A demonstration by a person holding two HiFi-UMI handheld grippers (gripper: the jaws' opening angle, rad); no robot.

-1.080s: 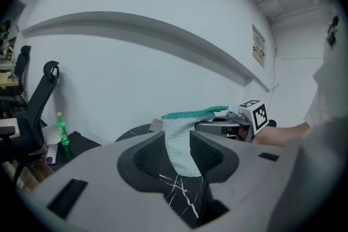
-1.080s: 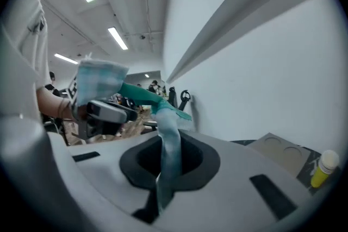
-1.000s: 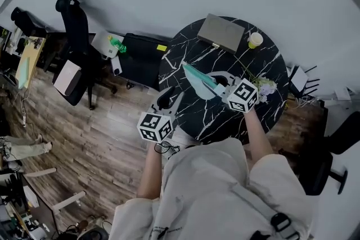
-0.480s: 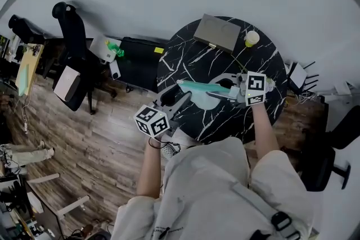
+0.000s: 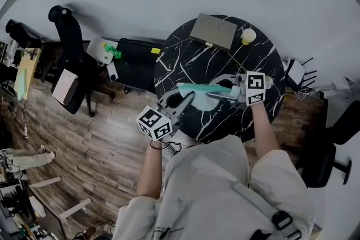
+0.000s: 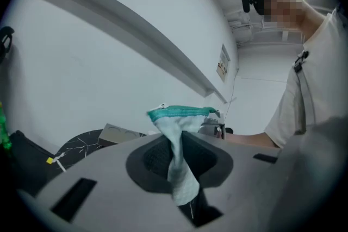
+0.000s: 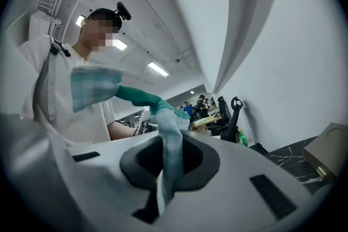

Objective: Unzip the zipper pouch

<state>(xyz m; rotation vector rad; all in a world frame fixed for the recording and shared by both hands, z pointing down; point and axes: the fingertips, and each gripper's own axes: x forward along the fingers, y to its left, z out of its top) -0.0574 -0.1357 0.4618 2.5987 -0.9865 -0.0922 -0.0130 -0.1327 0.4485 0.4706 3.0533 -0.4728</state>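
A teal zipper pouch [image 5: 198,89] hangs stretched level above the black marble table [image 5: 180,59], held at both ends. My left gripper [image 5: 187,100] has just been closing and now pinches the pouch's left end; in the left gripper view the pale fabric [image 6: 176,141] runs down between the jaws [image 6: 182,171], its teal zipper edge on top. My right gripper [image 5: 218,94] is shut on the other end, and in the right gripper view the pouch [image 7: 169,141] is clamped between the jaws [image 7: 167,171].
A flat grey box [image 5: 212,32] and a yellow cup [image 5: 248,36] sit at the table's far side. A black office chair [image 5: 67,25] and a black bag [image 5: 135,59] stand on the wooden floor to the left, against the wall.
The right gripper swung the pouch from slanted to level. The left gripper came up and right to the pouch's free end and closed on it.
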